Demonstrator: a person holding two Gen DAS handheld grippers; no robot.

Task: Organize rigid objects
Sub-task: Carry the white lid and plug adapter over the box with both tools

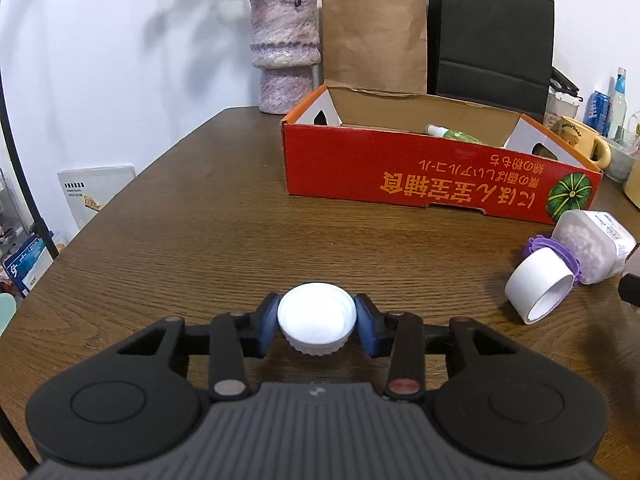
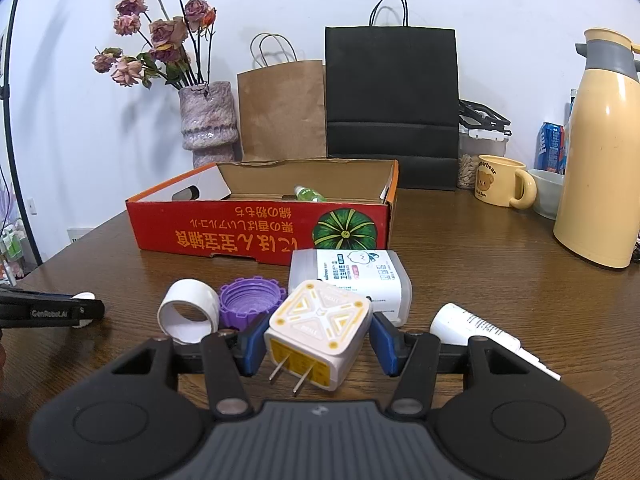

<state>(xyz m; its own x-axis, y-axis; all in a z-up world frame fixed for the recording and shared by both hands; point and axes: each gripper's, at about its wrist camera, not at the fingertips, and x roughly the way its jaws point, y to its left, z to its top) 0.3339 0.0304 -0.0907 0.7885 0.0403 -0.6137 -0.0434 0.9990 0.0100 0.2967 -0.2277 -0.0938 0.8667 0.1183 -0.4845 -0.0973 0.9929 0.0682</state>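
Wood-grain counter (image 1: 200, 232) runs back to a white wall, with a vase of dried roses (image 2: 206, 120) at the far left, then a brown paper bag (image 2: 282, 110) and a black one (image 2: 392, 96); further right stand a bear mug (image 2: 500, 180) and a cream thermos jug (image 2: 600, 152).

On the left, the left gripper (image 1: 316, 322) has its fingers clenched on a white ribbed cap (image 1: 316, 316), held just above the wood. The red open-topped box (image 1: 420, 168) lies ahead and to its right, long axis crosswise, near wall facing the gripper; a green bottle (image 1: 456, 134) already lies inside. Bare counter lies between cap and box, so the path looks unobstructed, though the cap must clear the near wall.

Further right lie a white ring (image 2: 190, 310), a purple lid (image 2: 250, 300) and a clear tub (image 2: 352, 280) on its side, just before the box front. The right gripper (image 2: 316, 342) grasps a pale plug adapter (image 2: 320, 332), prongs pointing back toward the camera. This hand seems nearer the box, straight ahead beyond the tub. A white tube (image 2: 476, 328) lies at its right.
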